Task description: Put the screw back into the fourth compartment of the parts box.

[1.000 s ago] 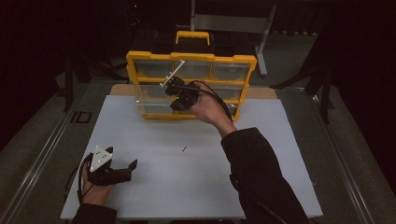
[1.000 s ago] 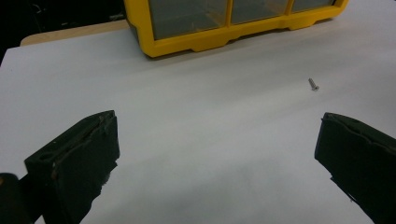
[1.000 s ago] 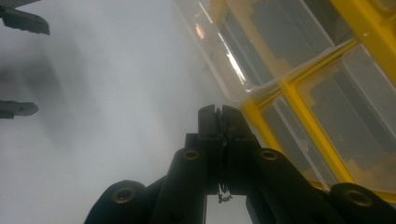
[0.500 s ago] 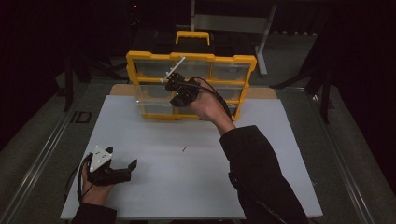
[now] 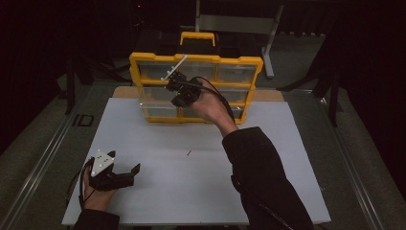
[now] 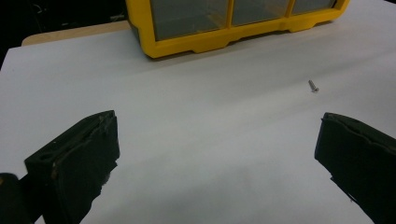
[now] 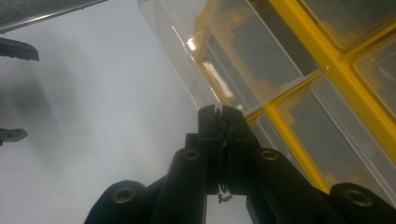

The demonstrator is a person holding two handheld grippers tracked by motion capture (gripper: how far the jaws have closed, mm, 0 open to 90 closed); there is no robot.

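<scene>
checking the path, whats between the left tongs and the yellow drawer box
Bare white tabletop with one small screw lying on it, seen in the left gripper view between the left tongs and the yellow drawer box.

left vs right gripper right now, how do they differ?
Jaws: the left gripper stands wide open with nothing between its jaws; the right gripper is shut.
Place: the left rests low on the white board, near its front left corner; the right is raised at the yellow organizer, its tips at a clear drawer that is pulled out.
Shared: both are black, two-jawed and hand-held.
</scene>
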